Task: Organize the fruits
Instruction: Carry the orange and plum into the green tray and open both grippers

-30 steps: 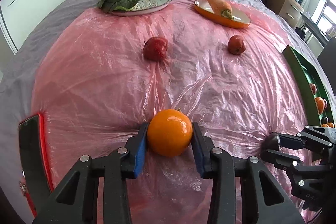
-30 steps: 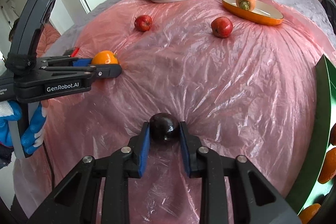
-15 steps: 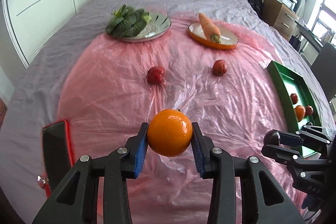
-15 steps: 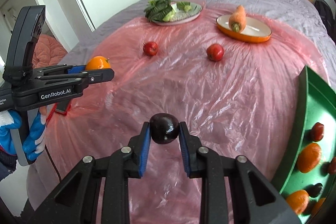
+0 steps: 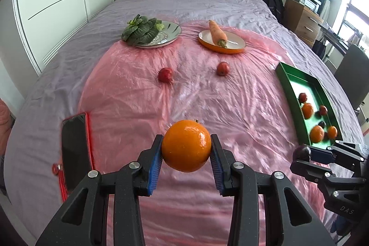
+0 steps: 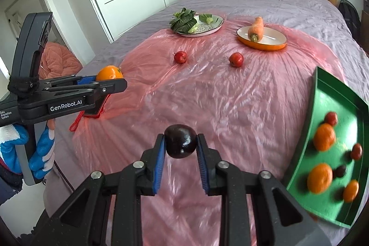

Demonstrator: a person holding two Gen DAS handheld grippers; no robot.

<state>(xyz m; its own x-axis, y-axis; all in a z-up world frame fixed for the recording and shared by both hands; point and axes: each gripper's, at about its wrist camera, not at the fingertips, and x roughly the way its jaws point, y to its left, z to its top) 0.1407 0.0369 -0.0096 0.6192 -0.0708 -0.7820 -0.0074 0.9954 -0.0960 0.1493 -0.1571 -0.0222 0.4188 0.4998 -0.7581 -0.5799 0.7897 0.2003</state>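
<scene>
Pink plastic sheet (image 5: 129,93) covers the bed; left gripper (image 5: 186,155) fingers pinch an orange (image 5: 186,145), right gripper (image 6: 180,145) fingers pinch a dark plum (image 6: 180,141), both aloft. Next, probably carry them right to the green tray (image 6: 322,93).

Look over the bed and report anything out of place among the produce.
A phone in a red case lies on the left edge of the pink plastic sheet, the one thing there that is not food. The leafy greens overhang the rim of their patterned plate. Nothing looks spilled or damaged.

Phone (image 5: 75,149), carrot (image 5: 218,34), greens (image 5: 140,29)
</scene>
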